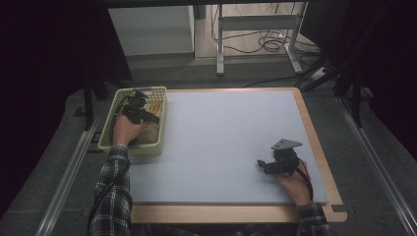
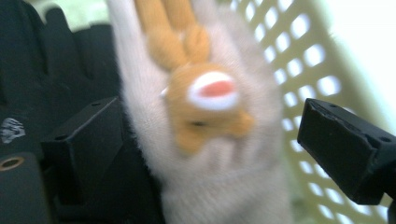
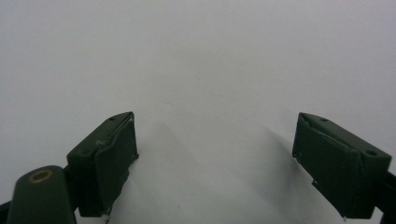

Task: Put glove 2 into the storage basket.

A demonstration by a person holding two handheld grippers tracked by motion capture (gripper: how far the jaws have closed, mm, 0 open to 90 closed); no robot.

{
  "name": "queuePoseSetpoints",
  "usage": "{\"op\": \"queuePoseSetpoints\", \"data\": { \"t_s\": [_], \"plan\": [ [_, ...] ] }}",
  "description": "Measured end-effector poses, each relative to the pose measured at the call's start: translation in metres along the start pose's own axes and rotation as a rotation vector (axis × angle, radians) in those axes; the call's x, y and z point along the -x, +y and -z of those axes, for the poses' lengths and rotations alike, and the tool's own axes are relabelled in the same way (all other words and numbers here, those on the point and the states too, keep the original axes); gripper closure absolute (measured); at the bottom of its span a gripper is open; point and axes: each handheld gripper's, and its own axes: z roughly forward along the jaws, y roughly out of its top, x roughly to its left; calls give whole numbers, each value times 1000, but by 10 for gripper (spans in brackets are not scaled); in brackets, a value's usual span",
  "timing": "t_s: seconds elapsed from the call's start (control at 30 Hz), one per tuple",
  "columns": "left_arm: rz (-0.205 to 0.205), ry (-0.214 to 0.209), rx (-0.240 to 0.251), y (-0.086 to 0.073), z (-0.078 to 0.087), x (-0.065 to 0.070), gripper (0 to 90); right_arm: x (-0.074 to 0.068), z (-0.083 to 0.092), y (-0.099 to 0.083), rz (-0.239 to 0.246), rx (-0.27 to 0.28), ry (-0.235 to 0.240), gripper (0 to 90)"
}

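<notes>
A cream sock (image 2: 210, 154) with an orange animal face lies between the spread fingers (image 2: 336, 144), inside a pale-green basket (image 2: 303, 60).

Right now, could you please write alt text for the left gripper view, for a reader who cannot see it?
A cream knitted glove with an orange animal face lies between the open left gripper jaws, blurred, inside a pale green lattice basket. A black glove lies beside it at the left.
</notes>
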Motion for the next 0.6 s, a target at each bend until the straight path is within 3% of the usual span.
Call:
{"op": "queuePoseSetpoints", "data": {
  "t_s": [0.07,0.13,0.23,0.27,0.37,0.43,0.6],
  "plan": [
    [14,-10,42,-1,8,-1,160,0,0,0,-1,-1,1,134],
    [15,-15,49,-2,9,-2,311,0,0,0,-3,-1,2,134],
    [15,-16,21,-5,4,-2,434,0,0,0,-3,-1,2,134],
    [24,-23,-8,-7,-5,-2,457,0,0,0,-1,0,0,134],
    [34,-28,-16,-8,-15,-1,505,0,0,0,0,0,1,134],
    [27,-48,-17,-7,-16,-1,535,0,0,0,-2,-1,1,134],
    [30,-44,-10,-7,-12,-1,534,0,0,0,0,0,0,134]
  ]
}}
